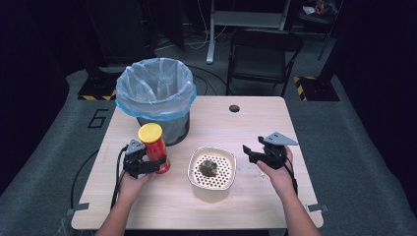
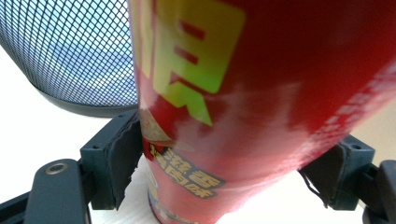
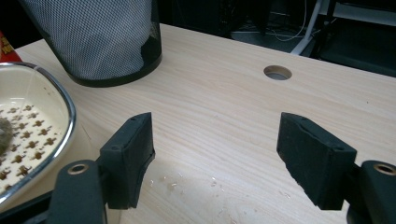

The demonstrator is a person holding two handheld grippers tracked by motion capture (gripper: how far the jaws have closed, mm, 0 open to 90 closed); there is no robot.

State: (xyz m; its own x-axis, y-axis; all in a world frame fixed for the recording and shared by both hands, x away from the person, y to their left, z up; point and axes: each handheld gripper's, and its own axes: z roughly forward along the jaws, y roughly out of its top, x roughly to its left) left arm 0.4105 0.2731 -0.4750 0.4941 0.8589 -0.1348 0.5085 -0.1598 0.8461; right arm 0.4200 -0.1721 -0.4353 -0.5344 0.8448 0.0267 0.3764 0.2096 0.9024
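Note:
A red can with a yellow lid stands left of the middle of the table, and my left gripper is shut on its lower body. In the left gripper view the red can sits between both black pads. A cream strainer bowl with a dark clump inside sits at the table's middle. My right gripper hovers open just right of the bowl, with nothing between its fingers. The bowl's rim shows at the left in the right gripper view.
A black mesh bin lined with a pale blue bag stands at the back left of the table, just behind the can. A cable hole lies near the far edge. A folding chair stands beyond the table. Small crumbs lie under the right gripper.

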